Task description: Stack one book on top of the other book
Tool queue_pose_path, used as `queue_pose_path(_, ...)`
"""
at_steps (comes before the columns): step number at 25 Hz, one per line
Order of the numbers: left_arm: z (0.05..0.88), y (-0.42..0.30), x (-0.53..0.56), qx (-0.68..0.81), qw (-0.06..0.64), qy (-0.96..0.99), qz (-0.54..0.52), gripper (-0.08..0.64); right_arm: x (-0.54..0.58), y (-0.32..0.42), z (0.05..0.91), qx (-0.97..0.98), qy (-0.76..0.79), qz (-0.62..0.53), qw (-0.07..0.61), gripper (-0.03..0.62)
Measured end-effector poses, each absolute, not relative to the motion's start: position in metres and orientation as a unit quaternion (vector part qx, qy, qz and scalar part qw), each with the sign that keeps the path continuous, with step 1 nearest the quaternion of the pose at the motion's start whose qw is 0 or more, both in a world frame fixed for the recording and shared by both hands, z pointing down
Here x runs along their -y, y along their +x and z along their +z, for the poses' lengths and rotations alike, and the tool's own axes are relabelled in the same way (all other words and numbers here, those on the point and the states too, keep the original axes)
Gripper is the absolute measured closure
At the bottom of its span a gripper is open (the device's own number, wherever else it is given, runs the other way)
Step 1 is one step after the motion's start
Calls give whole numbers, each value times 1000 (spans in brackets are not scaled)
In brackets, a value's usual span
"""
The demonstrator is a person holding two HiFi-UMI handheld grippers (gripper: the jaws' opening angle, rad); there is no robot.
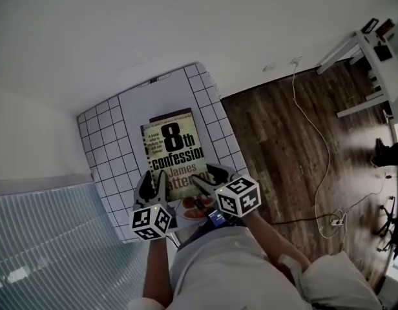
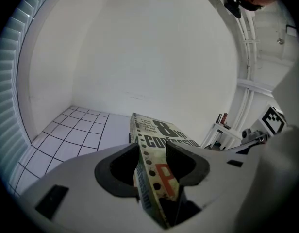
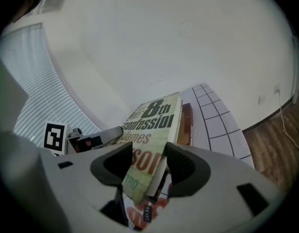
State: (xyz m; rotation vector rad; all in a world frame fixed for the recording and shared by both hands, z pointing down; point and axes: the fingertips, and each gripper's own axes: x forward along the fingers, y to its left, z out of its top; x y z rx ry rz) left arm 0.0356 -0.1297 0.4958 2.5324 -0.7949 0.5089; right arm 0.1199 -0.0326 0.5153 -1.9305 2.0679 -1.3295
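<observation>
Fingers [image 2: 182, 163] of left gripper [image 1: 152, 185] and right gripper [image 1: 209, 176] clamp near corners of green book [image 1: 175, 148], likely to set it square on brown book [image 3: 187, 125].

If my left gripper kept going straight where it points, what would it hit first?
The left gripper holds the 8th Confession book; pushed on, that would probably land on the brown book beneath, though depth is unclear.

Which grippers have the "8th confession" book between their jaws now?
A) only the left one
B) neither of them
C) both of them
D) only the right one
C: the book sits between the jaws of the left gripper and of the right gripper, as each gripper's own view shows.
</observation>
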Motion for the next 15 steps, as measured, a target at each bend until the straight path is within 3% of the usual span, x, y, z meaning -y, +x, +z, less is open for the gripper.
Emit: queue_pose_path(15, 524, 47, 145, 296, 231, 904, 202, 371, 48, 133, 537, -657, -608, -445, -8, 370)
